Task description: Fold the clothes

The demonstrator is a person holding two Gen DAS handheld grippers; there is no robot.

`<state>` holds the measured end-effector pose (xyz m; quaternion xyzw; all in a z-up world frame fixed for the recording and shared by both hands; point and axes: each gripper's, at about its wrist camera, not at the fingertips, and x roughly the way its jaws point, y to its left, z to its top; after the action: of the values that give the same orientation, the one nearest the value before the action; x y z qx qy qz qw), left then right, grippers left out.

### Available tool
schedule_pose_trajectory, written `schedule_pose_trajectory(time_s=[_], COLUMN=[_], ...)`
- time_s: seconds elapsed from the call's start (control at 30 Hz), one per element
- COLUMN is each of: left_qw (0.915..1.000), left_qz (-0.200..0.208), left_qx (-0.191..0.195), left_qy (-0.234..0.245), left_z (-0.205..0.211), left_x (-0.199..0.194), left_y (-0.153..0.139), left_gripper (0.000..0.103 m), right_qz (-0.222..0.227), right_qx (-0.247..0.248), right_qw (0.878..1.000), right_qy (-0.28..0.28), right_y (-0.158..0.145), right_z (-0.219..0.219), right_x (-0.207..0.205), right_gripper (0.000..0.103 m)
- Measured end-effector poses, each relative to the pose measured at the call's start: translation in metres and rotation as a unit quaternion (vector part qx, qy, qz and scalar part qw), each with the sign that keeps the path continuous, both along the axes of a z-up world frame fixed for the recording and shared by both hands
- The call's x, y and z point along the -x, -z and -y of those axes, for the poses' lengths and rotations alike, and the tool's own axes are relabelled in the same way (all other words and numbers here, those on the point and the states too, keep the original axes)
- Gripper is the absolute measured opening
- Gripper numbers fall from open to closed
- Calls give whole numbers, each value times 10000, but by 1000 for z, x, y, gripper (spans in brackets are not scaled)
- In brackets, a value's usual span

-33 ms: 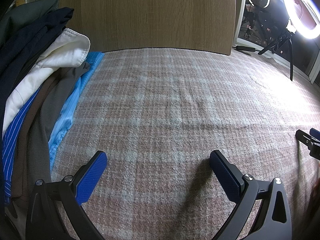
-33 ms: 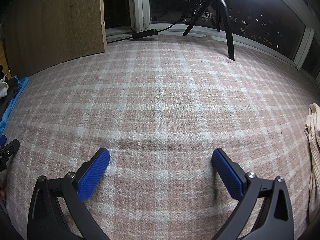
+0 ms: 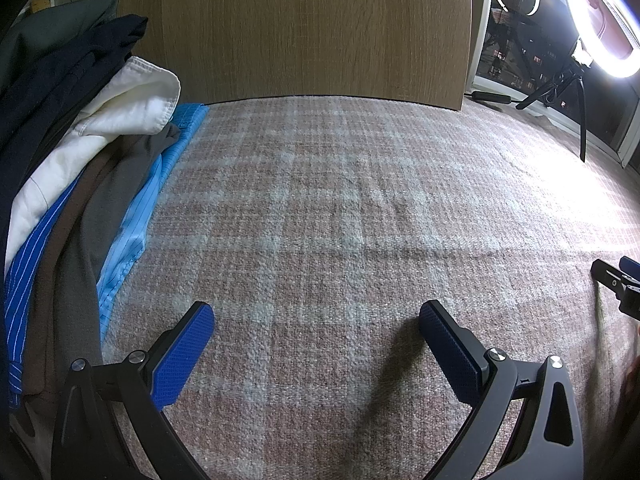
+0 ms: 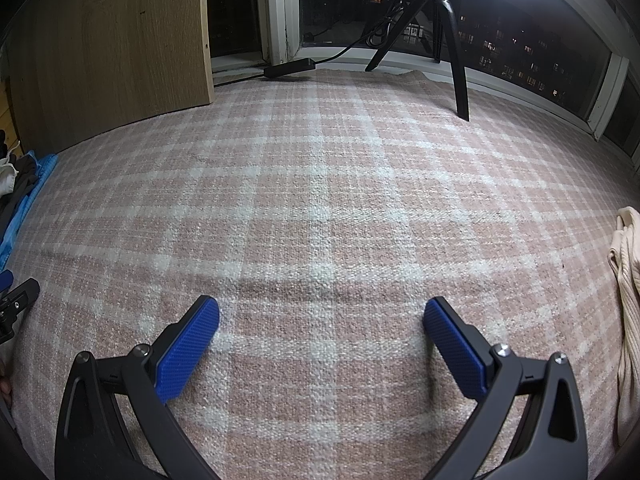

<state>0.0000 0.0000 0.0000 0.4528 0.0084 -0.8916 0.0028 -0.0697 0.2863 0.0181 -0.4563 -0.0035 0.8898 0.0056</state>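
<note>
A stack of clothes [image 3: 80,184] lies along the left edge in the left wrist view, with navy, cream, blue striped, brown, grey and light blue layers. My left gripper [image 3: 317,314] hovers open over the bare pink plaid blanket [image 3: 360,208], just right of the stack, holding nothing. In the right wrist view my right gripper [image 4: 322,308] is also open and empty above the blanket [image 4: 340,184]. A cream ribbed garment [image 4: 626,288] lies crumpled at the far right edge. The stack's edge [image 4: 24,196] shows at the far left.
A wooden panel [image 3: 312,28] stands upright at the back of the blanket. A ring light [image 3: 600,24] on a black tripod [image 4: 452,40] stands by the dark window, with a black cable box [image 4: 290,67] on the sill. The other gripper's tip [image 3: 616,284] shows at the right edge.
</note>
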Motion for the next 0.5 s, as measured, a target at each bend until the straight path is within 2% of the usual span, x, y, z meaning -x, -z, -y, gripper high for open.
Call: schedule_pose_trajectory(time_s=[0.5], left_qw=[10000], left_qz=[4], left_qx=[-2], left_qy=[-24], left_z=[0], left_x=[0], left_y=[0], left_gripper=[103], right_qz=[7], right_qx=[-4], right_qw=[10000], right_qy=[-5], right_y=[-1], right_z=[-1], right_x=[2], right_gripper=[103])
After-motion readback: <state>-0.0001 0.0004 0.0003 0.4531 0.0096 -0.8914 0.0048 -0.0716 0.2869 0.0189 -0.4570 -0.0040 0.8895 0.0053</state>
